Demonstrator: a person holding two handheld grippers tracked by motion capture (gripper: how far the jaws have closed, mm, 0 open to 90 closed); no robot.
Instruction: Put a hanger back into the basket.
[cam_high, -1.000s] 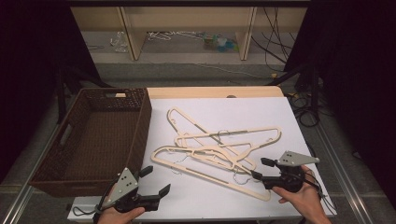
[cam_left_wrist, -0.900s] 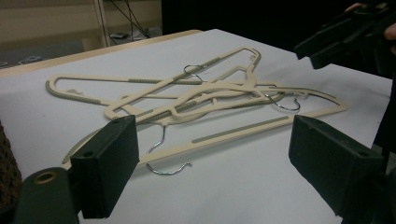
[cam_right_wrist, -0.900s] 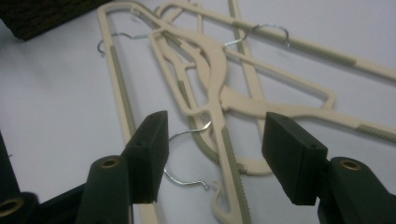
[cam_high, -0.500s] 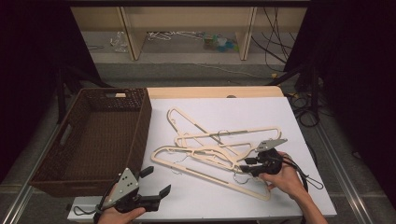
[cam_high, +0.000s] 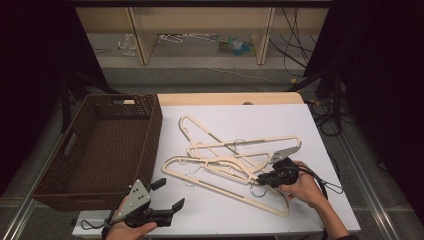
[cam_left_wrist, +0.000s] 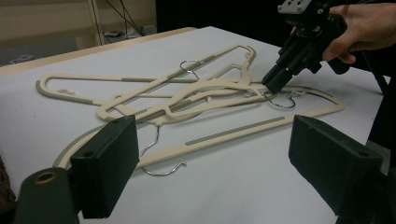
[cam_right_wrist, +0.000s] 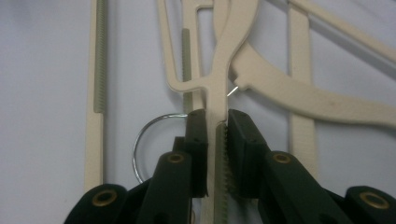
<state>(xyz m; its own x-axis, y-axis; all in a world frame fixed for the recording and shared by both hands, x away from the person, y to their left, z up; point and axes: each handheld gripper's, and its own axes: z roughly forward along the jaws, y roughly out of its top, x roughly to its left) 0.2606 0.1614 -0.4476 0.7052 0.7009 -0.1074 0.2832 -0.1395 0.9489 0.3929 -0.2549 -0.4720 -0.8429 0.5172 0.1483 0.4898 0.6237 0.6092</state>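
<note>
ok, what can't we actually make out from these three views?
- Which cream plastic hanger the right hand-held gripper clamps: the pile overlaps in the high view, and the right gripper view is cropped close.
- Dark woven basket: near wall hides the floor beneath it, high view.
- Clutter on the back shelf: too small, high view.

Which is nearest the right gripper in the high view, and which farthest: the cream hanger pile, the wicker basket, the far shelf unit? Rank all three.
From the right gripper:
1. Cream hanger pile, under its jaws, which have just closed on one hanger's arm.
2. Wicker basket, on the table's left side.
3. Shelf unit, beyond the table's far edge.
</note>
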